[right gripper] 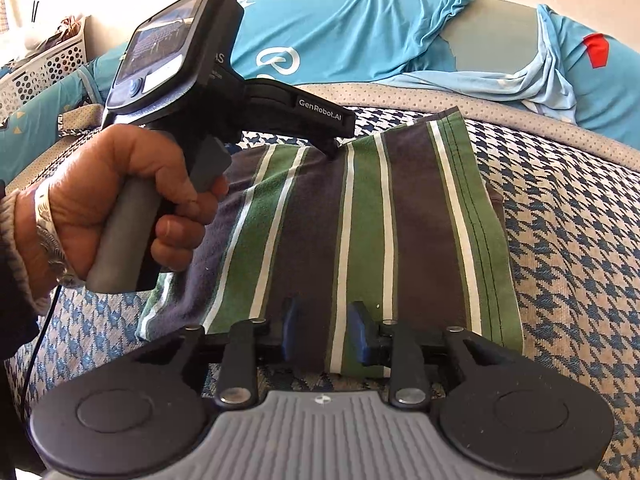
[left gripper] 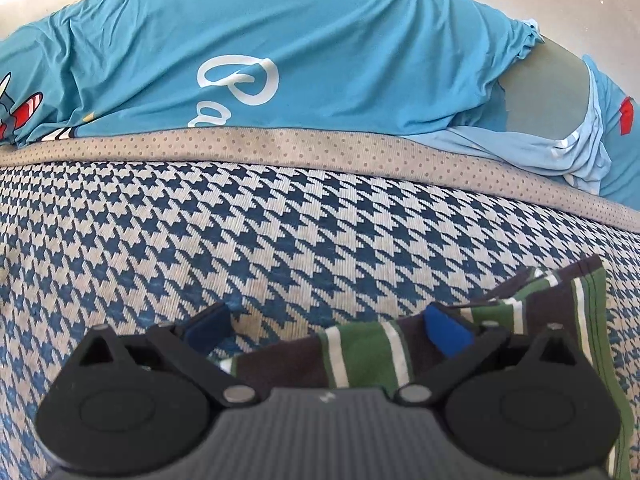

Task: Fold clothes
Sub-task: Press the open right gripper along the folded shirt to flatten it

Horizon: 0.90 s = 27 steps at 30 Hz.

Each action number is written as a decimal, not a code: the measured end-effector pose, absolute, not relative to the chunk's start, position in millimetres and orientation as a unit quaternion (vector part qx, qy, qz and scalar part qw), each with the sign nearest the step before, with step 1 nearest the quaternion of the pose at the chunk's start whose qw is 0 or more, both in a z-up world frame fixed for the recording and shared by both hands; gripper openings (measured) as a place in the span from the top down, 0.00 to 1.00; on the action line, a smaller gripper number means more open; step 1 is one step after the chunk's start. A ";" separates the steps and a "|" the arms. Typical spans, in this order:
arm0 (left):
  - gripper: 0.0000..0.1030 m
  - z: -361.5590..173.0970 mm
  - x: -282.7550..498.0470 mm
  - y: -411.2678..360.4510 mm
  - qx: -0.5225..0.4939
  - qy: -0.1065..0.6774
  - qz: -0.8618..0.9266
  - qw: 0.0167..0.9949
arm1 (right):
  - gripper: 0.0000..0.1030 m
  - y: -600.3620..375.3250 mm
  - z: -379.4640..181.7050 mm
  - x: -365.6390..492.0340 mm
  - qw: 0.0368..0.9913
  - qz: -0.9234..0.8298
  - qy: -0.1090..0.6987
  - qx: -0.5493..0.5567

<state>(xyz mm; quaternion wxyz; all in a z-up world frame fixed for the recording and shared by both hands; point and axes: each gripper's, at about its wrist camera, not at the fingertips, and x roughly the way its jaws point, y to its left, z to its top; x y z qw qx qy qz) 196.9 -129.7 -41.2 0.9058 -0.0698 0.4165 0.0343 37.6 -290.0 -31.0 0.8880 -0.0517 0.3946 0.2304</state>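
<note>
Clothes number two kinds here: one folded striped garment [right gripper: 360,216] in green, dark brown and white, and turquoise printed clothing [left gripper: 280,52] heaped beyond the far edge of the houndstooth cover [left gripper: 240,220], how many pieces I cannot tell. The striped garment lies flat on the cover, straight ahead of the right gripper [right gripper: 323,330], whose blue pads flank its near edge with a narrow gap, released, not pinching the cloth. The left gripper [left gripper: 324,326] stands wide open; the garment's corner lies between its fingers and against the right-hand pad, ungrasped. Only the right wrist view shows the person's left hand [right gripper: 120,200] clenched round that gripper's handle, its tip down at the garment's far edge, and one perforated white basket [right gripper: 48,68] off to the left. Only the left wrist view shows the white star on the turquoise cloth.
</note>
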 end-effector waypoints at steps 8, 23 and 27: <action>0.00 -21.3 169.5 -104.7 -0.063 0.420 0.053 0.904 | 0.70 -289.2 -29.9 38.4 0.891 0.228 0.390 -0.054; 0.00 -36.7 150.0 -81.4 -0.077 0.442 0.080 0.890 | 0.67 -280.7 -36.0 41.8 0.891 0.231 0.383 -0.076; 0.00 -37.5 154.8 -78.9 -0.085 0.435 0.083 0.893 | 0.66 -281.2 -37.1 42.2 0.891 0.232 0.382 -0.076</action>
